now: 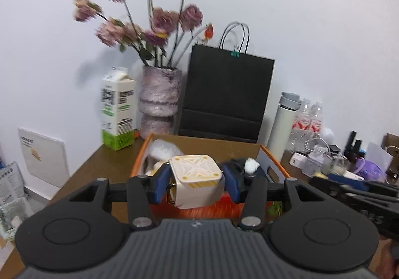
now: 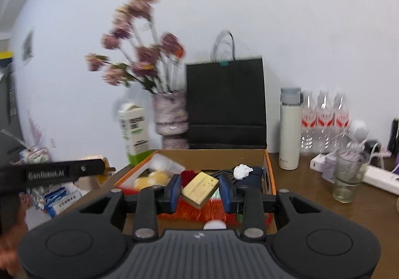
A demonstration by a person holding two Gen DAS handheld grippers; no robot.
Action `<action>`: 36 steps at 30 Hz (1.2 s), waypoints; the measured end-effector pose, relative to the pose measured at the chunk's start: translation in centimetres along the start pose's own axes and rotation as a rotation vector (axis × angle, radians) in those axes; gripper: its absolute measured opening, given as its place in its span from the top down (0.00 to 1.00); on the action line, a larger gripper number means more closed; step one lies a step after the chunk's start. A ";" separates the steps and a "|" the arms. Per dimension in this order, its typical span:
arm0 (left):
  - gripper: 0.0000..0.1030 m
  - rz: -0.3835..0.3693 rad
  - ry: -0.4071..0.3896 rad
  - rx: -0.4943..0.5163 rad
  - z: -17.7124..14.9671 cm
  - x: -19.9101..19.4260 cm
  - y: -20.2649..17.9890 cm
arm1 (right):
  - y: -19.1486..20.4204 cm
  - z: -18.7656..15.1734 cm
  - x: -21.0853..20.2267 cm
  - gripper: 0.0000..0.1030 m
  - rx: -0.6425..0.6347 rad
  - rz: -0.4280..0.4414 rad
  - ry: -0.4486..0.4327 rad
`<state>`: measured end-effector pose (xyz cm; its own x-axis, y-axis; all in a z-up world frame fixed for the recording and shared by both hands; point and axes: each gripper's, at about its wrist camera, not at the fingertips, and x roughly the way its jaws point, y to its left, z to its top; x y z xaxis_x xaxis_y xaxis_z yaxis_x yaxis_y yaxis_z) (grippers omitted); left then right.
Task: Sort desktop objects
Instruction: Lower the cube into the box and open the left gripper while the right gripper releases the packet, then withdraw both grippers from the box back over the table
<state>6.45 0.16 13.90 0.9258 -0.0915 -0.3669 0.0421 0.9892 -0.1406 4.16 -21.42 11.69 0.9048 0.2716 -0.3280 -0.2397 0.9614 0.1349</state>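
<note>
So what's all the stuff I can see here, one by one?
box: one, brown with orange rim, on the desk, part filled
cream block: one, in the left gripper
wooden block: one, tan, in the right gripper
flowers: one bunch, pink, in the vase
vase: one, mottled pink, behind the box
carton: one, white and green, left of the vase
bag: one, black, at the wall
flask: one, white with grey cap, right of the bag
bottles: three, clear with red labels
glass: one, clear
left gripper: shut on the cream block
right gripper: shut on the wooden block
</note>
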 end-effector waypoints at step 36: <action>0.00 0.024 0.172 0.053 2.7 19.9 -0.4 | -3.4 3.7 22.2 0.26 -0.078 -0.178 0.312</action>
<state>25.88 -1.79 9.09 0.8489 -0.0814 -0.5222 0.0447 0.9956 -0.0826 26.32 -18.86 7.38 0.7868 0.0883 -0.6108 -0.1253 0.9920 -0.0179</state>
